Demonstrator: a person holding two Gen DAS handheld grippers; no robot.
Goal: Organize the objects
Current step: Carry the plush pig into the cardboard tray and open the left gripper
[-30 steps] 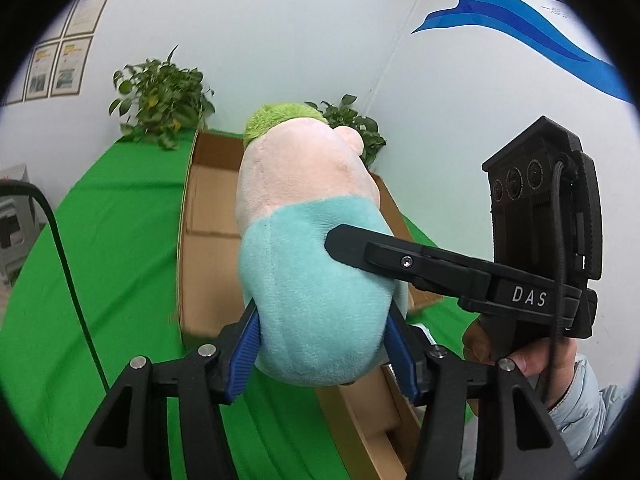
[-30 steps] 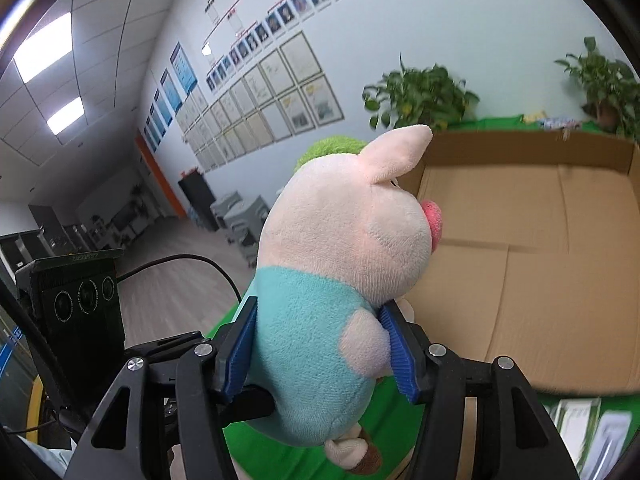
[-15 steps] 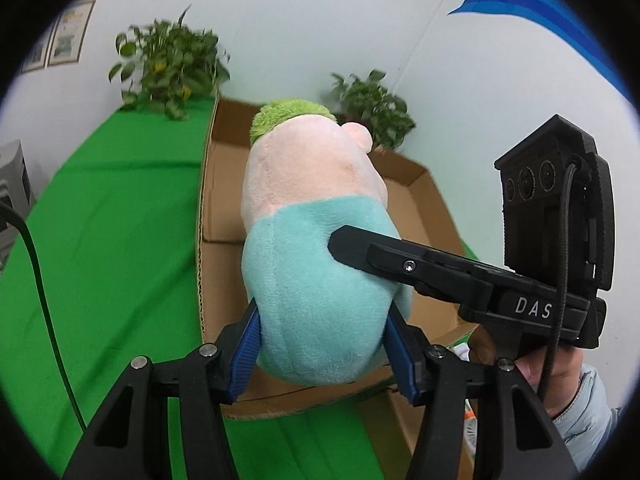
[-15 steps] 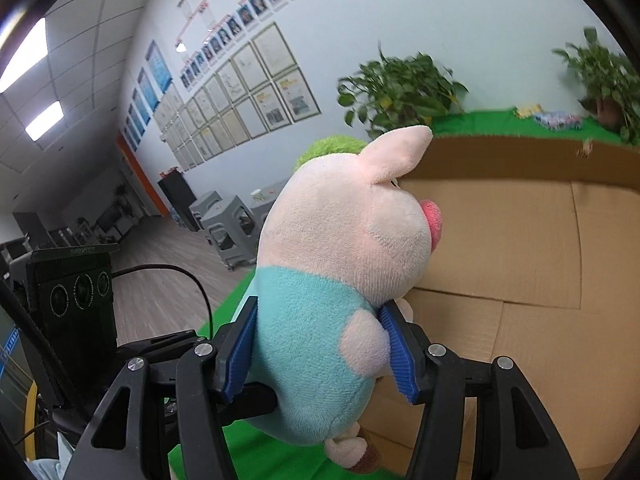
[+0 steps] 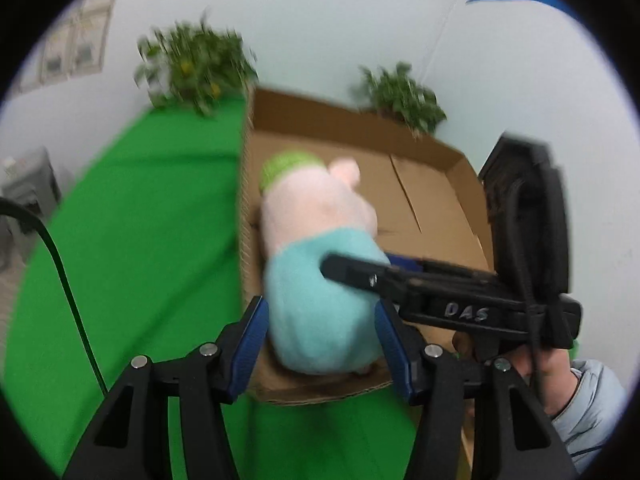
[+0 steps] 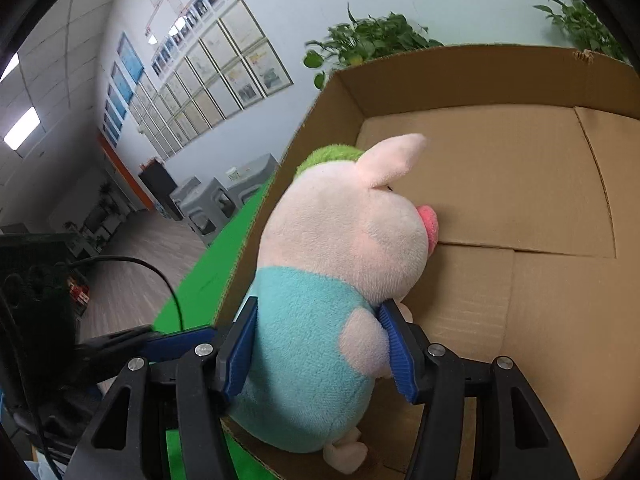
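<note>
A plush pig (image 6: 320, 300) with a pink head, teal body and green cap is inside an open cardboard box (image 6: 520, 184), near its left wall. It also shows in the left wrist view (image 5: 320, 280), where the box (image 5: 432, 200) sits on green cloth. My right gripper (image 6: 320, 344) is shut on the pig's teal body. My left gripper (image 5: 320, 336) has its blue pads on both sides of the pig's lower body and is shut on it. The right gripper's finger (image 5: 360, 276) crosses the pig from the right in the left wrist view.
The box floor beyond the pig is bare cardboard (image 6: 540, 320). Green cloth (image 5: 140, 220) covers the table left of the box. Two potted plants (image 5: 196, 68) (image 5: 404, 100) stand behind the box against the wall. A black cable (image 5: 68, 292) hangs at left.
Both grippers have carried the pig forward and down, from above the box rim into the box. The box floor now fills the right wrist view.
</note>
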